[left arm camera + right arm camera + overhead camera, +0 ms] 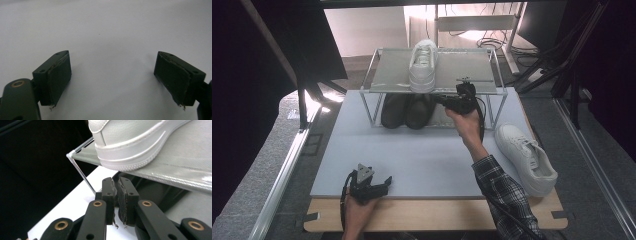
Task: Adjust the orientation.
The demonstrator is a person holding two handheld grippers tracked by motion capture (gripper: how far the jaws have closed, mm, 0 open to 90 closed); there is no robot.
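Note:
A white sneaker [423, 62] [130, 142] stands on the top shelf of a wire rack [387, 80] [175, 170]. A pair of black shoes [407, 110] sits under that shelf. Another white sneaker [527, 157] lies on the table at the right. My right gripper [441, 99] [116, 182] is held at the rack's front, just below the shelf edge and the sneaker's sole; its jaws are almost together with nothing between them. My left gripper [385, 184] [112, 75] rests near the table's front edge, jaws wide apart over the bare mat.
A pale grey mat [422, 155] covers the wooden table [432, 215]. Black stands and metal rails flank both sides. Cables and a monitor base sit behind the rack.

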